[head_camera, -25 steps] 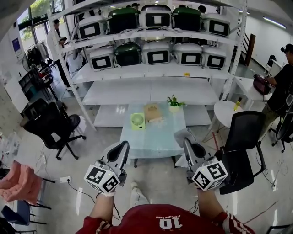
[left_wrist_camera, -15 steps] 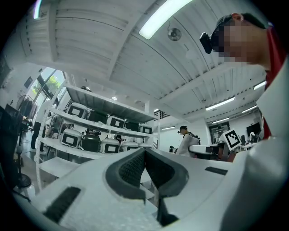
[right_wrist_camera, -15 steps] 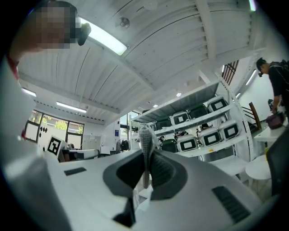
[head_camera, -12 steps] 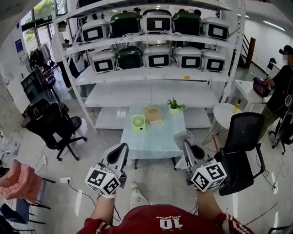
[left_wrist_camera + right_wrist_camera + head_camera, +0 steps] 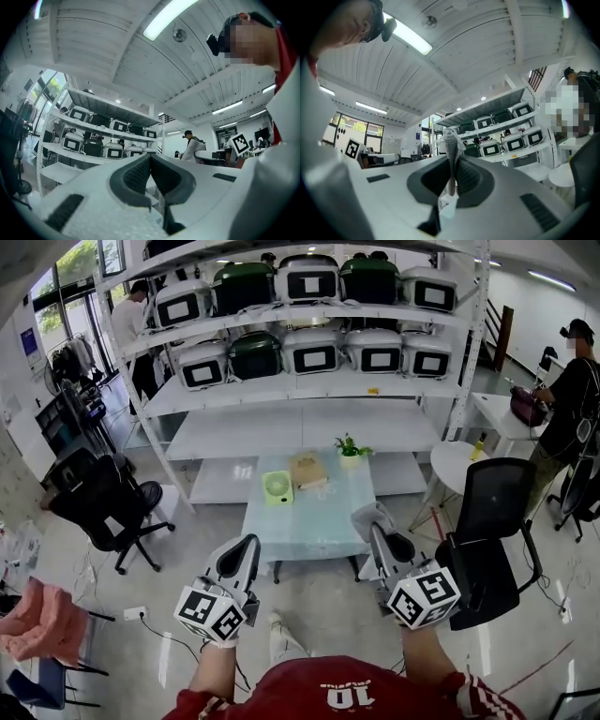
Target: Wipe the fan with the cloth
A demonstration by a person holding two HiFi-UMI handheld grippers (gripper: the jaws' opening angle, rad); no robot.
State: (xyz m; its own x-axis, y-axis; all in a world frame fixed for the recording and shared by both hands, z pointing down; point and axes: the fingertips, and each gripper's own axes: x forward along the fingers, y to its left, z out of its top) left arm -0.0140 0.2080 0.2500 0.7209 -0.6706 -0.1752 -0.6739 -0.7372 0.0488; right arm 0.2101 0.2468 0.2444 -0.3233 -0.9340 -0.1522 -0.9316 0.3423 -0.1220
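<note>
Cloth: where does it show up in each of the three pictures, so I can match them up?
Head view: the cloth is right of centre, bunched at the tip of the right gripper.
Right gripper view: dead centre, a grey strip standing upright, pinched between the jaws.
Left gripper view: probably the pale bunch right of centre; too small to be sure.
Shared landmark: the rack of boxes.

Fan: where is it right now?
In the head view, the fan stands on the table near its far left corner, just left of the brown box, with the potted plant further right.
</note>
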